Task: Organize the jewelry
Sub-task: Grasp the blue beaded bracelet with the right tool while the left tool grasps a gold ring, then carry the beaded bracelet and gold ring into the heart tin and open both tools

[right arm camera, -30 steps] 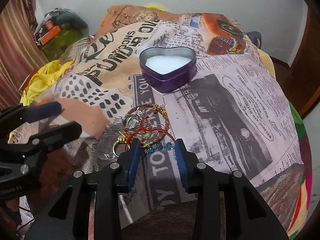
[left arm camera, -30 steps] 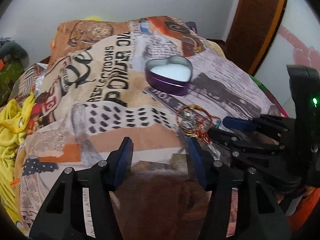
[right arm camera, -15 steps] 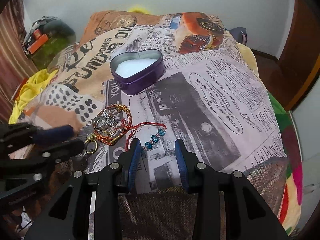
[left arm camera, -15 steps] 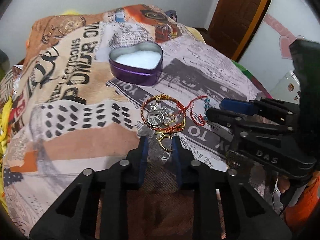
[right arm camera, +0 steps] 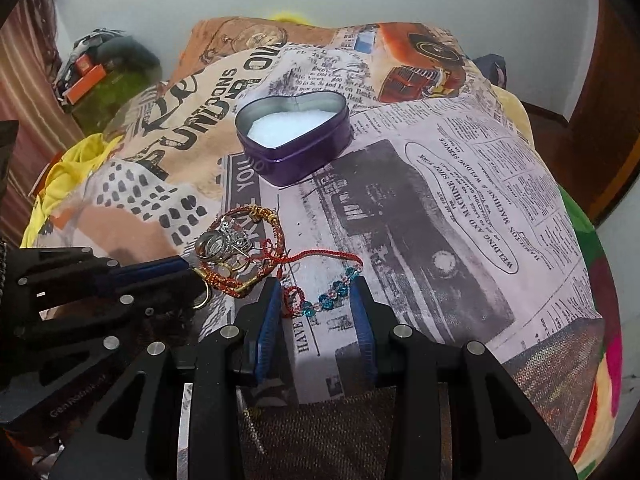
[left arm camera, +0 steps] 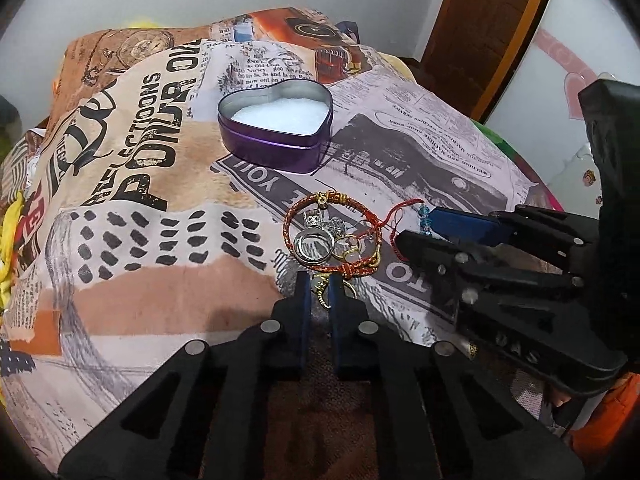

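My left gripper has its jaws nearly together; my right gripper sits just beside it — low, jaws spread wide.

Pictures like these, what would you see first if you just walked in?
Probably the purple heart-shaped tin with white padding, sitting open in the middle of the newspaper-print blanket. Nearer, a tangle of red bracelets and rings lies on the blanket. The left gripper pinches a gold piece at its edge, while the right gripper straddles blue beads, open.
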{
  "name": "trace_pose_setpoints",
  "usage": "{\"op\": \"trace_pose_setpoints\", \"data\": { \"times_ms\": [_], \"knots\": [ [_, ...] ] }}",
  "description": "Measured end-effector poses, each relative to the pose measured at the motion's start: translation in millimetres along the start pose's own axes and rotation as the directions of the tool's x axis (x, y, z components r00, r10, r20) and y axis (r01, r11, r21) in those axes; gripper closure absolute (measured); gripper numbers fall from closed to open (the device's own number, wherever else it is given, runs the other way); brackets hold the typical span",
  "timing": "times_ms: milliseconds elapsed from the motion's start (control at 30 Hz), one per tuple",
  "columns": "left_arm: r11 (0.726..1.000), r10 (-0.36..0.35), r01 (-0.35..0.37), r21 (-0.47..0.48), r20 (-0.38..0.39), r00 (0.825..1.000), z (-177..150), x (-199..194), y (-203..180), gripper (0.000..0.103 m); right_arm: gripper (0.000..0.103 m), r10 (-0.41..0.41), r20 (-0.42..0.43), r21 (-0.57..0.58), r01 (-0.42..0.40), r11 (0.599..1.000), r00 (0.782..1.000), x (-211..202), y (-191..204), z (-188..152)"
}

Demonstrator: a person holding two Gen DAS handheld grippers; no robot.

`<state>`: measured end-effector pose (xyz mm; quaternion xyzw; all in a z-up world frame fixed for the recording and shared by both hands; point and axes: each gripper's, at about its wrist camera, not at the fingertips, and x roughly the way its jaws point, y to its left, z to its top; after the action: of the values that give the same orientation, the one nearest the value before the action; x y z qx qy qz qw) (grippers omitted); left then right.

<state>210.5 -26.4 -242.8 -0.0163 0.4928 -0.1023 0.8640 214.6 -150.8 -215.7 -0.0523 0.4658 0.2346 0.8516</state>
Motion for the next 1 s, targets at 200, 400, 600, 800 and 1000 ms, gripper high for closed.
{"op": "trace_pose_setpoints", "data": {
  "times_ms": [200,400,600,800,1000],
  "knots": [
    [1.000,0.020,-0.020,0.006,0.019,1.000,-5,-8,-3,0.096,0.096,-0.008,0.007,0.034,0.007,0.999,1.000,-2,-9,0],
    [0.999,0.014,-0.012,-0.034,0.047,0.999,-6,-22,2,0.096,0.096,-0.018,0.029,0.041,0.017,0.999,0.999,-15,-7,0],
    [0.999,0.025,-0.021,-0.042,0.110,0.994,-3,-48,5,0.096,0.096,-0.028,0.082,0.037,0.025,0.999,0.996,-38,-3,4],
    [0.999,0.037,-0.030,-0.040,0.183,0.982,9,-74,7,0.096,0.096,-0.032,0.144,0.025,0.029,0.999,0.989,-60,3,14],
    [0.999,0.046,-0.038,-0.039,0.244,0.969,20,-91,9,0.096,0.096,-0.031,0.207,-0.002,0.032,0.999,0.978,-77,11,29]
  ]
}}
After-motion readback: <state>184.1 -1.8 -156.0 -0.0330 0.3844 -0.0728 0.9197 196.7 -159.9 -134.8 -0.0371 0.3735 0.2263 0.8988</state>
